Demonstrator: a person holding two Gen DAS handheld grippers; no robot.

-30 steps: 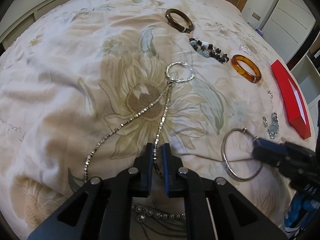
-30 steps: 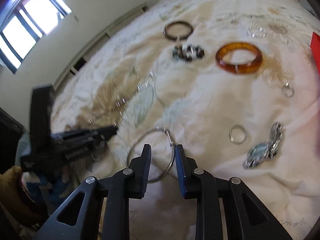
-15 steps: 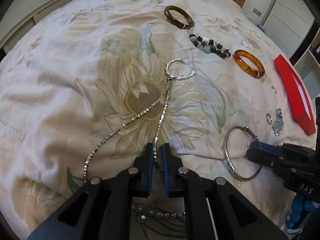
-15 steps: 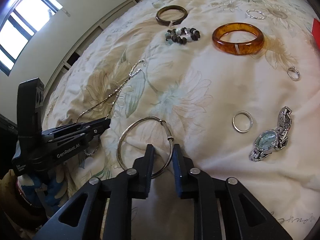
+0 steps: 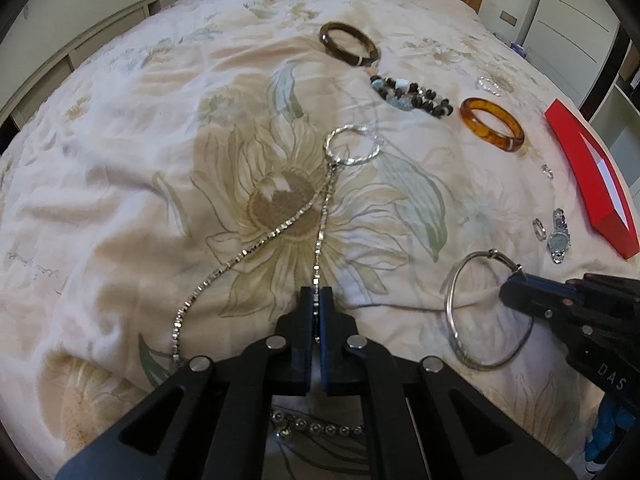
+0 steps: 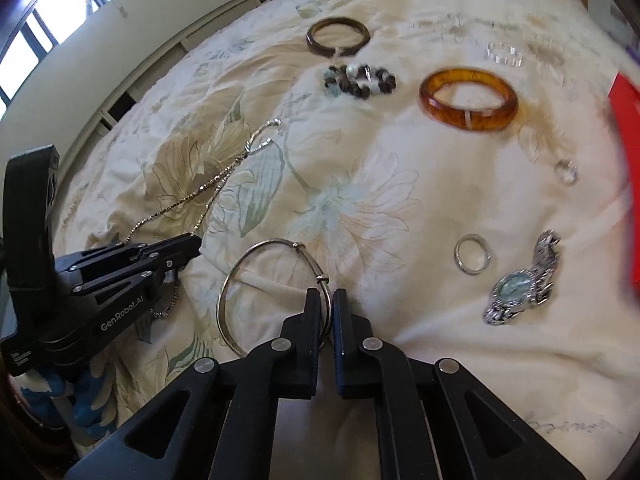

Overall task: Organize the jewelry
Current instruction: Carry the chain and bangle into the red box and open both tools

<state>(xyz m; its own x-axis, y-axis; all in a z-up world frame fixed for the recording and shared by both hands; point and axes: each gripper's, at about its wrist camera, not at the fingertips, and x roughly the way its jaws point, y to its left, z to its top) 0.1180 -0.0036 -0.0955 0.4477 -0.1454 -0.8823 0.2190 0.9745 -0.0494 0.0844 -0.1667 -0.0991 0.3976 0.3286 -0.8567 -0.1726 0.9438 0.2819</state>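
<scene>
Left wrist view: left tongs (image 5: 317, 300) closed down on thin silver box-chain necklace (image 5: 256, 246), one strand pinched between the pads at lower centre of frame; jaws just been closing, chain between them. Chain runs up-frame to twisted silver ring pendant (image 5: 353, 146) at centre, on floral cream bedspread (image 5: 120, 160).

Right wrist view: right tongs (image 6: 331, 300) also just been closing, now clamped on thin silver wire bangle (image 6: 276, 292) at its right-hand rim, lower centre of frame. Both grips look thin-edge, so likely easy to slip.

Step judged: both pieces gripped, lift not yet made. Best done by raising slowly and straight up, keeping the chain from dragging and snagging quilt folds; keeping the two tongs apart so dangling chain does not catch the bangle. Destination probably red flat box (image 5: 592, 184) at right edge, a guess only.

Around, upper half of frame: dark brown bangle (image 5: 349, 44), dark-and-pale bead bracelet (image 5: 410, 96), amber translucent bangle (image 5: 491, 124), small clear ring (image 5: 489, 85). Right side: plain silver ring (image 6: 472, 254), silver watch with pale-blue dial (image 6: 520, 284), small stone ring (image 6: 567, 171). Watch and rings lie between bangle and red box, in the carry path. Beaded strand under left tongs, bottom of frame, partly hidden.
</scene>
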